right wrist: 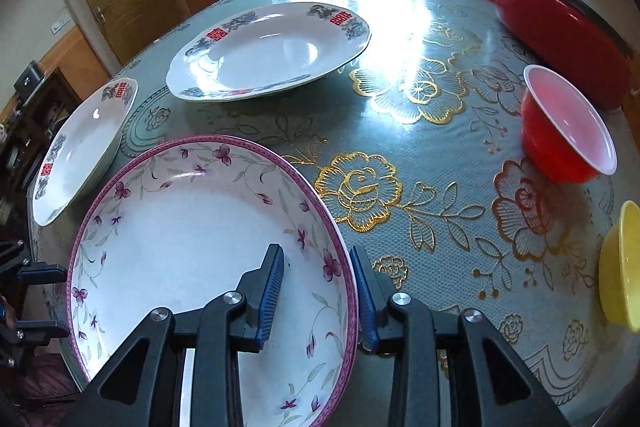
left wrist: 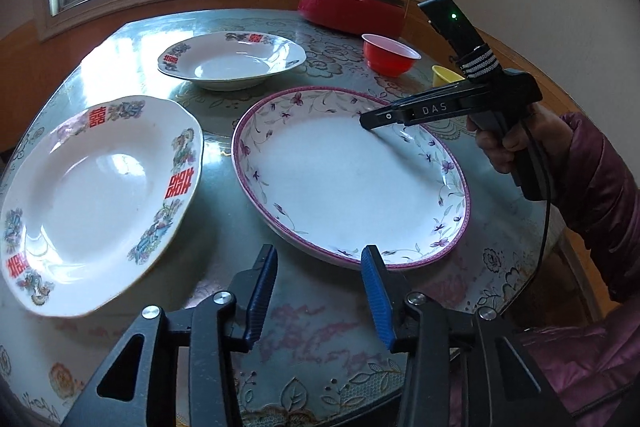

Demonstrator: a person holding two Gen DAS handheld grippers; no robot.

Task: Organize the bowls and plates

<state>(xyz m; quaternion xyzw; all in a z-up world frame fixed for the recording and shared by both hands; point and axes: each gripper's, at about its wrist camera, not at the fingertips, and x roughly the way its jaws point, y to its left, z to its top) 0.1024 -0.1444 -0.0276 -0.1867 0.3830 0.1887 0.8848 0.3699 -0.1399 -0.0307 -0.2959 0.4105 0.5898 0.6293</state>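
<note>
A white oval plate with a purple floral rim (left wrist: 340,179) (right wrist: 192,239) lies in the middle of the table. My right gripper (right wrist: 316,259) (left wrist: 364,119) straddles its rim, one blue pad on the inner wall and the other against the outside edge, shut on it. My left gripper (left wrist: 320,287) (right wrist: 60,301) stands open at the opposite rim with only tablecloth between its pads. Two white plates with red characters (left wrist: 100,203) (left wrist: 232,61) sit to the left and behind. A red bowl (right wrist: 568,125) and a yellow bowl (right wrist: 622,267) stand to the right.
A red lidded pot (left wrist: 352,7) (right wrist: 560,31) sits at the far edge of the flowered tablecloth (right wrist: 400,131). A hand in a purple sleeve (left wrist: 600,195) holds the right gripper. A window and a wooden door lie beyond the table.
</note>
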